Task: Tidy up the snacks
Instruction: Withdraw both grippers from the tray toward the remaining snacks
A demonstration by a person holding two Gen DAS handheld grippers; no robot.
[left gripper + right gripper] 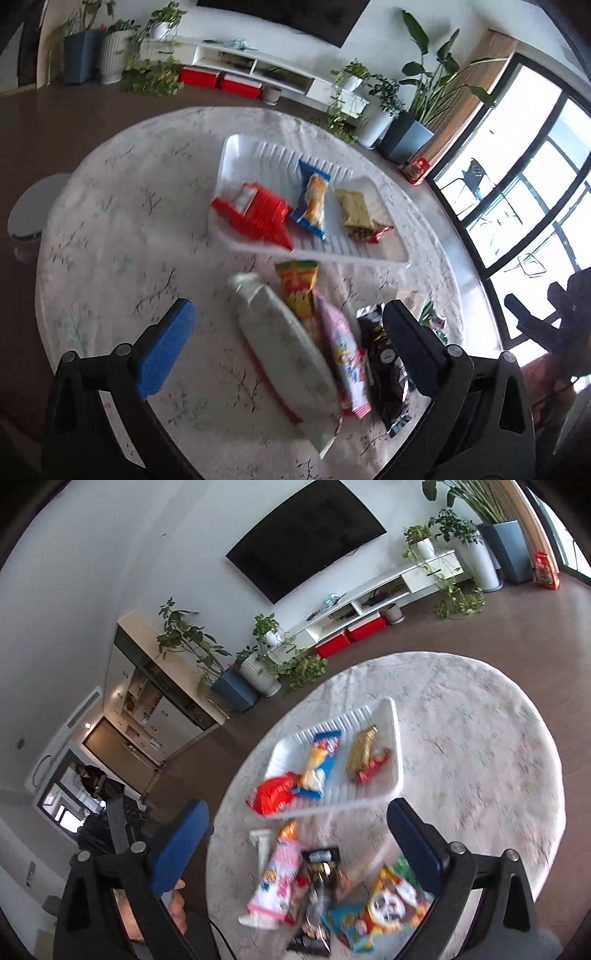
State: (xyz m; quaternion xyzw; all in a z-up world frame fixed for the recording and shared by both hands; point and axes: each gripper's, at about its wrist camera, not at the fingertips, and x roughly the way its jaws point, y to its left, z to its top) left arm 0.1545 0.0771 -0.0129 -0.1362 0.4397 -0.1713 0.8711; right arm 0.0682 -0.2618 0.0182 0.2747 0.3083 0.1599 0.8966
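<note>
The tray (376, 254) is showing plain white with ribbed lines. Inside it, a red packet (258, 214) with a white patch is lying beside a blue packet (312, 201) that is carrying a yellow and white picture, then a gold packet (354, 208) and a small red and brown one (371, 232). The tablecloth (129, 221) is looking white with thin dark twig marks and faint green and pink spots. On it, a white packet (284, 350) with red edging, an orange and green one (299, 291), a pink one (345, 350) and a black one (384, 365) are lying together. The blurred packet (384, 904) in the right wrist view is perhaps yellow, red and green. The finger pads (166, 349) are showing blue.
</note>
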